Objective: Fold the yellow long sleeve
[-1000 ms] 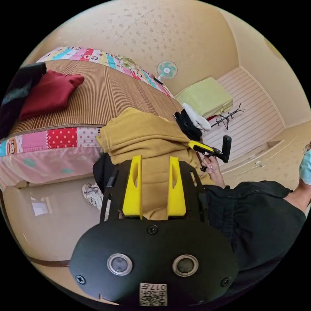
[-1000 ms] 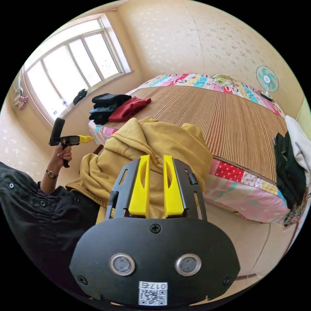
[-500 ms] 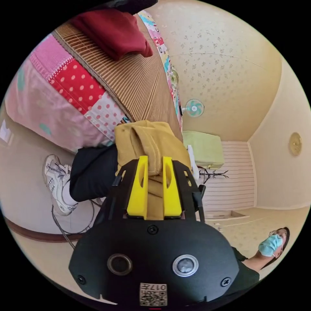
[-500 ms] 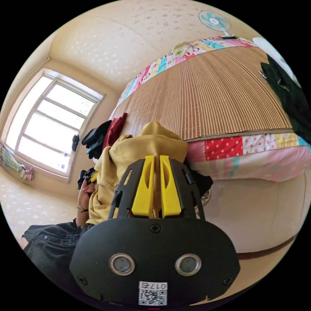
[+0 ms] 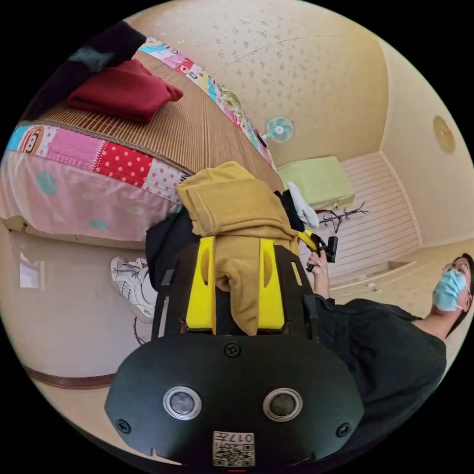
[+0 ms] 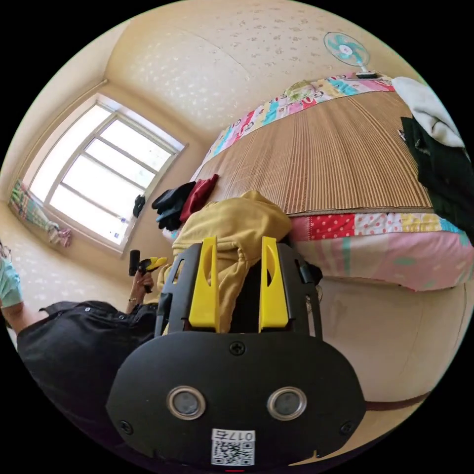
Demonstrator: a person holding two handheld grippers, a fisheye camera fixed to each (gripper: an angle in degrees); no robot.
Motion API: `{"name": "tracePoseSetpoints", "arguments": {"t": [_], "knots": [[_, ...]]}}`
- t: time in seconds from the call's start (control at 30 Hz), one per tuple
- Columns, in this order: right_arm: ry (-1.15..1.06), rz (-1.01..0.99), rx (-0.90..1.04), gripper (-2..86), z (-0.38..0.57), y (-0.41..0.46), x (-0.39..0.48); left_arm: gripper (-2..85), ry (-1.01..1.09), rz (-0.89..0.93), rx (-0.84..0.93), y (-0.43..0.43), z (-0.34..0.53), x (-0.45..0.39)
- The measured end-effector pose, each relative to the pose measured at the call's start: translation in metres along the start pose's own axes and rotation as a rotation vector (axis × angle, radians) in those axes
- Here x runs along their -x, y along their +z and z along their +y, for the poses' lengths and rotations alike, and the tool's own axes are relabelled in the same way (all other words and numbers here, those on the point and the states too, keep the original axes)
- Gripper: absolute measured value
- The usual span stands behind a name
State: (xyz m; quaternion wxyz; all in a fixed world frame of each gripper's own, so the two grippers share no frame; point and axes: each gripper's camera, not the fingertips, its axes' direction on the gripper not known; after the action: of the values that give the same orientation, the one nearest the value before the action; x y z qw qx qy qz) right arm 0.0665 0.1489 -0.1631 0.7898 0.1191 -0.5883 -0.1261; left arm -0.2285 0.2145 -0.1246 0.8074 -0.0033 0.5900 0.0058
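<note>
The yellow long sleeve (image 5: 232, 207) is bunched up in front of the bed's edge, over the person's dark trouser leg (image 5: 165, 242). In the left gripper view a fold of it hangs between the wide-apart jaws of my left gripper (image 5: 237, 242), which is open. In the right gripper view the yellow long sleeve (image 6: 232, 222) drapes against one jaw of my right gripper (image 6: 240, 240), also open, with a dark gap beside the other jaw. Each view catches the other gripper held in a hand: the right gripper (image 5: 318, 242) and the left gripper (image 6: 148, 264).
A bed with a brown striped mat (image 6: 335, 158) and a patchwork sheet edge (image 5: 118, 163) lies ahead. On it sit a red folded garment (image 5: 123, 91) with dark ones beside it, and a dark-and-white pile (image 6: 439, 168). A fan (image 6: 345, 49), a window (image 6: 98, 173), a shoe (image 5: 128, 286).
Both grippers' jaws have spread apart since half a second ago, when they were closer together on the yellow cloth. Both cameras have tilted back, and the hands have moved apart.
</note>
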Motion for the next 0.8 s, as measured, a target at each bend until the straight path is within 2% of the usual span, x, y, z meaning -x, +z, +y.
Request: {"name": "tracePoseSetpoints", "arguments": {"t": [0.07, 0.13, 0.2, 0.27, 0.33, 0.4, 0.57, 0.7, 0.8], "knots": [[-0.063, -0.095, 0.163, 14.2, 0.017, -0.003, 0.007, 11.9, 0.191, 0.074, 0.096, 0.003, 0.015, -0.03], [-0.073, -0.112, 0.294, 15.9, 0.035, 0.002, 0.004, 8.3, 0.462, 0.057, 0.288, 0.023, 0.037, -0.075], [0.014, -0.101, 0.414, 17.0, 0.054, 0.011, -0.018, 6.8, 0.565, -0.032, 0.429, 0.048, 0.05, -0.096], [0.03, -0.232, 0.503, 17.1, 0.066, 0.02, -0.028, 7.9, 0.588, -0.096, 0.545, 0.077, 0.056, -0.104], [0.012, -0.384, 0.499, 17.1, 0.073, 0.017, -0.031, 9.1, 0.619, -0.093, 0.656, 0.105, 0.064, -0.11], [0.003, -0.479, 0.438, 17.1, 0.077, -0.003, -0.033, 9.3, 0.663, -0.106, 0.644, 0.108, 0.07, -0.118], [-0.011, -0.569, 0.376, 18.3, 0.082, -0.059, -0.039, 10.0, 0.71, -0.213, 0.612, 0.084, 0.075, -0.136], [0.042, -0.544, 0.453, 19.0, 0.076, -0.081, -0.047, 10.8, 0.777, -0.265, 0.819, 0.109, 0.09, -0.151], [0.05, -0.697, 0.511, 18.2, 0.072, -0.058, -0.039, 11.5, 0.831, -0.304, 0.863, 0.153, 0.108, -0.151]]}}
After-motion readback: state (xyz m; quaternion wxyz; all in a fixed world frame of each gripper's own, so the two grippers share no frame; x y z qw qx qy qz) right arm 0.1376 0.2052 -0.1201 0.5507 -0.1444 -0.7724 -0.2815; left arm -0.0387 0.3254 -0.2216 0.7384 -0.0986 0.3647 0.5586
